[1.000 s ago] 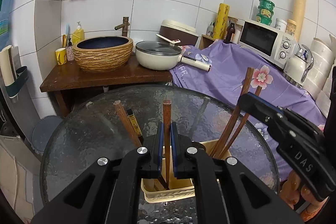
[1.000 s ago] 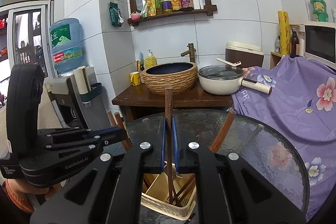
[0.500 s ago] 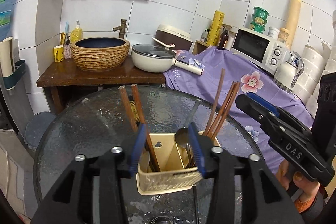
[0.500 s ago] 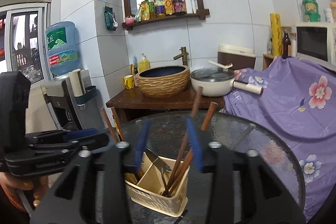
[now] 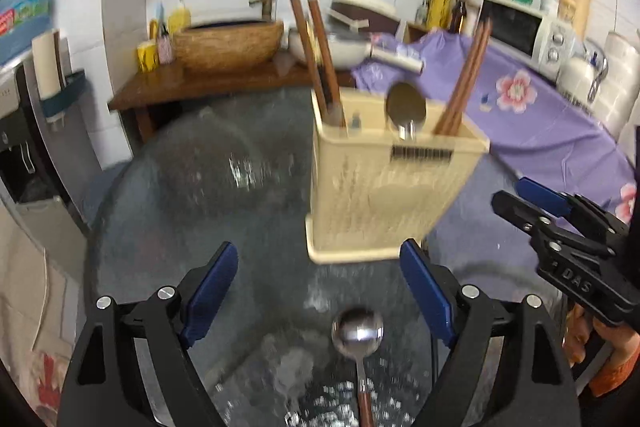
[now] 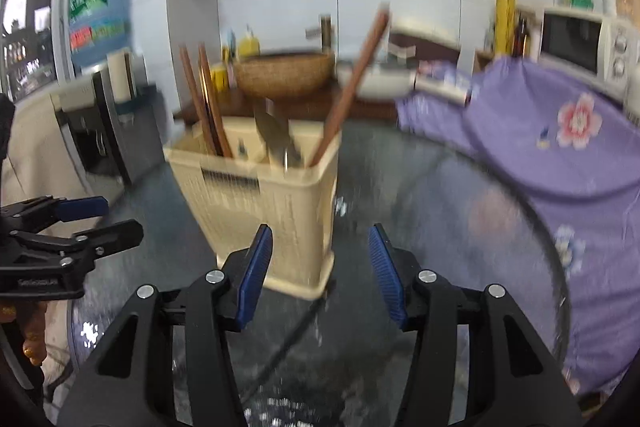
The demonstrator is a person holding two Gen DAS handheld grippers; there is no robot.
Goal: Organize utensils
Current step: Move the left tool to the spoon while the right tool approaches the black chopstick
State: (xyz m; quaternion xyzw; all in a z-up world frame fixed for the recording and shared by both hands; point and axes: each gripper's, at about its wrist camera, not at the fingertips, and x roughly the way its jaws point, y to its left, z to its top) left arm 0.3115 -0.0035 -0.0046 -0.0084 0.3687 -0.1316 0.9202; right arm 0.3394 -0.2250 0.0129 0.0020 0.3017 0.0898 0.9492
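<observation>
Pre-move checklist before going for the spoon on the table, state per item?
1. Left tool clear of any load: ok, jaws opening, nothing pressed between the pads.
2. Right tool clear: ok, jaws opening, nothing gripped.
3. Loose spoon in reach of the left tool: ok, it lies on the glass table between the pads, bowl pointing at the holder.
4. Utensil holder upright: ok, it stands on the table just past the spoon.
5. Chopsticks and a spoon already stowed: ok, they stand in the holder.
6. Sharp view for aiming: not ok, both views are motion-blurred.
</observation>
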